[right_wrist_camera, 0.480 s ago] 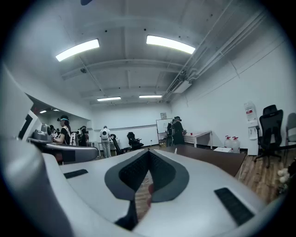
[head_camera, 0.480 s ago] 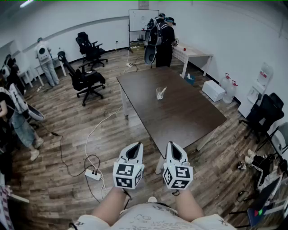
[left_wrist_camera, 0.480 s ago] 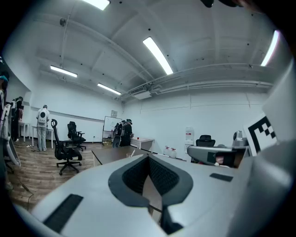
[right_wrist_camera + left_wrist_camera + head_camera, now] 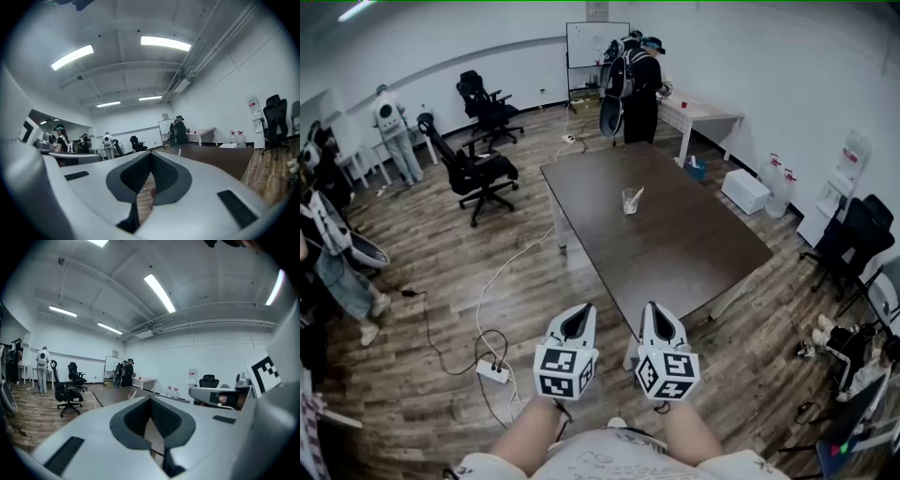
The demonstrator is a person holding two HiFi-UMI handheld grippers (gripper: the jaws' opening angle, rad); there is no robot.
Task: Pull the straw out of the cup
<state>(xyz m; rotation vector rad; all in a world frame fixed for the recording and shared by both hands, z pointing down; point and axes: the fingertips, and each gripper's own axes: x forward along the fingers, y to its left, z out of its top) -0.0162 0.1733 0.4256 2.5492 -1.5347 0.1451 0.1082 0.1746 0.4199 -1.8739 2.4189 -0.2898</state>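
Note:
A clear cup (image 4: 629, 202) with a pale straw (image 4: 637, 195) leaning to the right stands near the middle of the dark brown table (image 4: 694, 244). In the head view my left gripper (image 4: 578, 313) and right gripper (image 4: 652, 310) are held side by side over the wooden floor, short of the table's near corner and far from the cup. Both point level toward the table with jaws shut and nothing between them. The left gripper view shows the closed jaws of my left gripper (image 4: 151, 400) and the small cup (image 4: 131, 396) far off. The right gripper view shows my right gripper (image 4: 150, 157) shut.
A white power strip (image 4: 494, 371) with cables lies on the floor at the left. Black office chairs (image 4: 478, 169) stand left of the table. People stand at the back by a whiteboard (image 4: 598, 42) and at the left edge. A white box (image 4: 744, 187) and water bottles (image 4: 778, 187) stand at the right wall.
Both grippers sit a touch lower in the head view and stay shut side by side. The person at the left edge has shifted. The cup has not moved on the table.

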